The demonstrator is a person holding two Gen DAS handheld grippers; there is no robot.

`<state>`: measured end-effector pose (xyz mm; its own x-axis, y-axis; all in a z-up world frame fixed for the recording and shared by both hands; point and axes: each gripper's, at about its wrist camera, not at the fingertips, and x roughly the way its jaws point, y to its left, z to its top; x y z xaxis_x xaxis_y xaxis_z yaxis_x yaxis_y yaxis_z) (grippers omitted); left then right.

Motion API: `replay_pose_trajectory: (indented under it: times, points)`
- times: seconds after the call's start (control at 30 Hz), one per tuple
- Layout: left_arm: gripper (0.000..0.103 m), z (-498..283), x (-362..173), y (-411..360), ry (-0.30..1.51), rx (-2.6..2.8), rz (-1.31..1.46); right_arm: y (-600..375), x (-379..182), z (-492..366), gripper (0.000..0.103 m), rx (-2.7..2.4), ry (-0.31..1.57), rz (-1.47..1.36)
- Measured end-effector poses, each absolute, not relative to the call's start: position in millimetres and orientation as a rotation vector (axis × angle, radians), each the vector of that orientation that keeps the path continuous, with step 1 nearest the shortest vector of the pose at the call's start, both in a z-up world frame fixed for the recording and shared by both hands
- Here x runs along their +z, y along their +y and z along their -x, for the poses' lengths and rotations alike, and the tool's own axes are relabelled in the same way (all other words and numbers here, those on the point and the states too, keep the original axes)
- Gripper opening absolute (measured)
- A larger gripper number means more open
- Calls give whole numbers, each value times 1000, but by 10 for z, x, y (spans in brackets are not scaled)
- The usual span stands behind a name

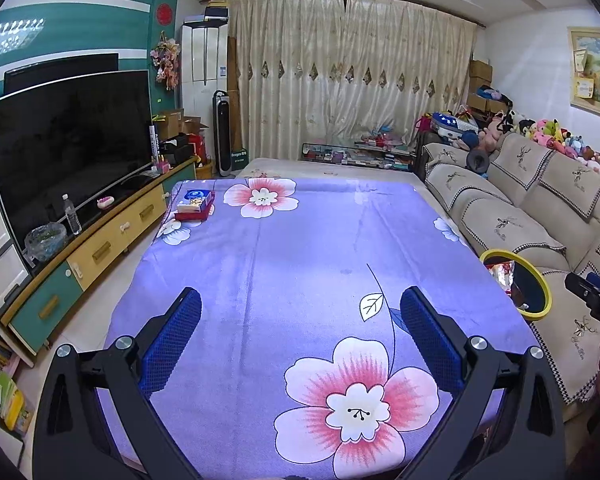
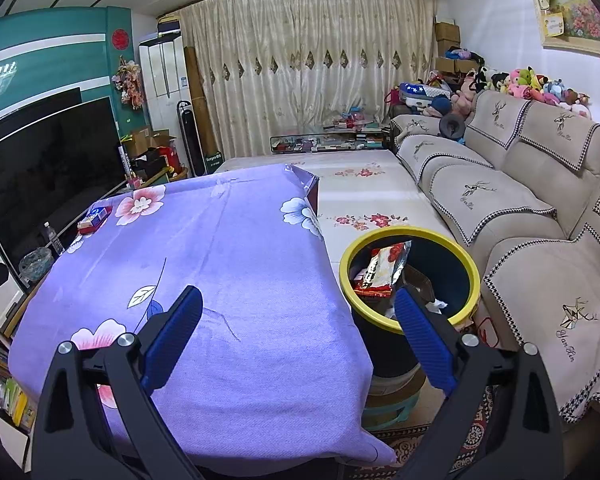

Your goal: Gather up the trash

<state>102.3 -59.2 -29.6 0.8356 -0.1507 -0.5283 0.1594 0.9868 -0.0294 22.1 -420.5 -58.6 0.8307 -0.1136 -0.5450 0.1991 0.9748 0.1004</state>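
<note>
A dark bin with a yellow rim [image 2: 470, 268] stands on a stool between the table and the sofa; it also shows at the right edge of the left wrist view [image 1: 546, 300]. A red and silver snack wrapper [image 2: 382, 270] sticks up inside it, with crumpled white paper [image 2: 436, 305] beside it. My right gripper [image 2: 298, 304] is open and empty, over the table's right front edge next to the bin. My left gripper [image 1: 300, 306] is open and empty above the purple flowered tablecloth [image 1: 300, 248].
A blue tissue pack on a red box [image 1: 195, 204] lies at the table's far left corner. A beige sofa [image 2: 540, 240] runs along the right. A TV [image 1: 68, 152] on a low cabinet stands on the left. A second low table [image 2: 360, 200] lies beyond.
</note>
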Motion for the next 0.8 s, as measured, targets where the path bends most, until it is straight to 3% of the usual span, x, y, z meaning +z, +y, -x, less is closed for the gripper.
replay_pose_trajectory:
  times: [0.8]
  points:
    - [98,-1021,-349,-601,564,-165,-19,-4186,-639,-244,92,-160,570,-164]
